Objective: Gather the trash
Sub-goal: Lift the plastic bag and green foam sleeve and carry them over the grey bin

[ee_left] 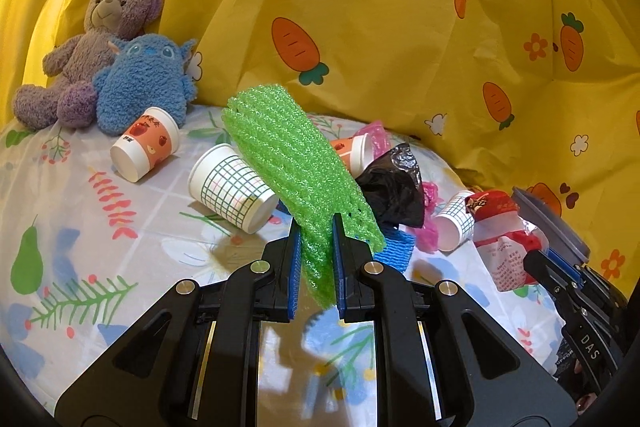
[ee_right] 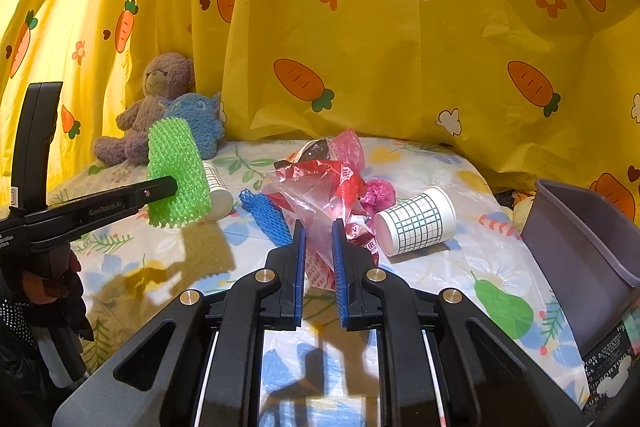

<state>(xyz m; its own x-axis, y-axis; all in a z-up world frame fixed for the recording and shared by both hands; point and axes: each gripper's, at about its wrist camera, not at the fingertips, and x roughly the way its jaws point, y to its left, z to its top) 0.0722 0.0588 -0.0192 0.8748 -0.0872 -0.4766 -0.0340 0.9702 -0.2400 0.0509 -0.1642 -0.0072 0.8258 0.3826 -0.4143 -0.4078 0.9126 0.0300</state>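
Left wrist view: the left gripper has its fingers clamped on the green foam net, lifted clear of the bed.
Step in hand: carrying the net to the bin (a judgement); next it must swing right, over the paper cups and black bag.
Right wrist view: the right gripper has its fingers nearly together, pinching the red-and-clear wrapper.
Room: the grey bin stands open at the bed's right edge; the yellow curtain hangs close behind.
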